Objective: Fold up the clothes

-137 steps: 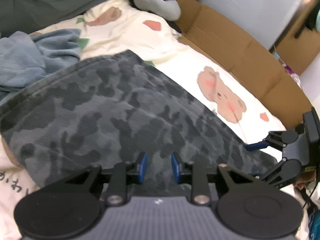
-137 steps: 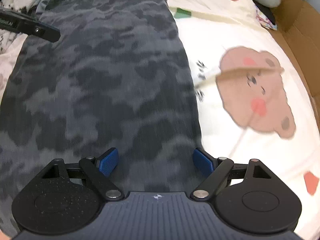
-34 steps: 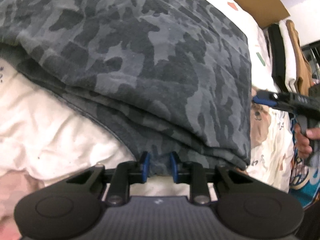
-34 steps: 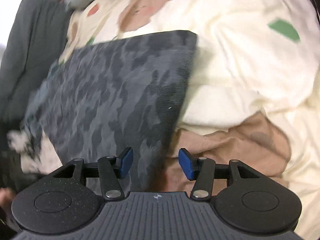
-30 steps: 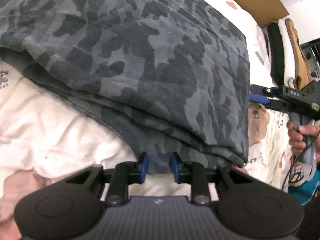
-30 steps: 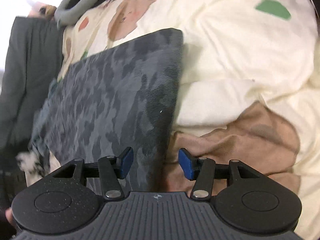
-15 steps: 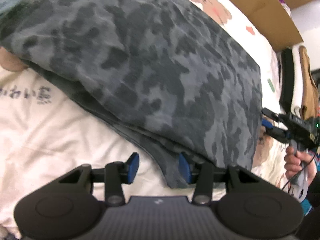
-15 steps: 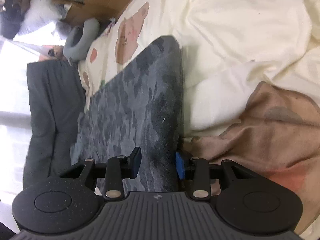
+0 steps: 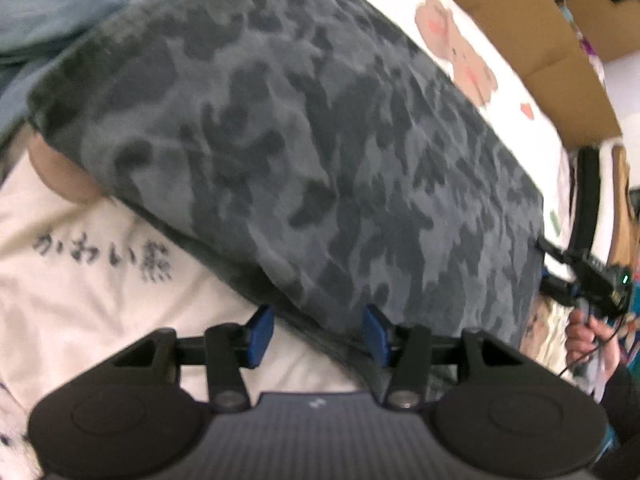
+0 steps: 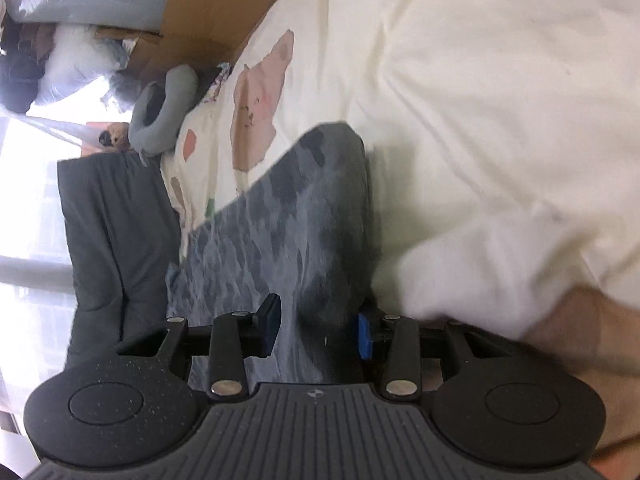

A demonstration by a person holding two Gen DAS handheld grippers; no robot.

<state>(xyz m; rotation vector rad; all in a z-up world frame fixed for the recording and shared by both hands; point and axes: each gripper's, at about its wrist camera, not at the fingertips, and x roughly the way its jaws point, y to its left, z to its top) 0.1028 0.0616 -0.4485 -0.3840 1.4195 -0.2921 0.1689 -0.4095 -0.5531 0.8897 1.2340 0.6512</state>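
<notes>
A folded grey camouflage garment point(image 9: 320, 140) lies on a cream bear-print sheet point(image 9: 80, 300). My left gripper point(image 9: 318, 334) hovers at its near folded edge. Its jaws are opening, and the edge lies loose between the blue pads point(image 9: 262, 332) without being pressed. In the left wrist view my right gripper point(image 9: 554, 270) sits at the garment's far right edge, held by a hand point(image 9: 588, 332). In the right wrist view the right gripper point(image 10: 319, 328) is rolled on its side. One pad lies on top of the camouflage garment point(image 10: 288, 232), the other under its edge, so the thick fold is clamped.
A blue-grey garment point(image 9: 60, 12) is bunched at the top left beside the camouflage one. Brown cardboard point(image 9: 520, 12) lines the bed's far side. A dark grey cushion point(image 10: 104, 220) and a grey plush point(image 10: 164, 120) lie at the head of the sheet point(image 10: 480, 100).
The left gripper has let go of the garment's edge, spread its jaws and drawn back. The right gripper has rolled sideways and closed on the garment's corner fold.
</notes>
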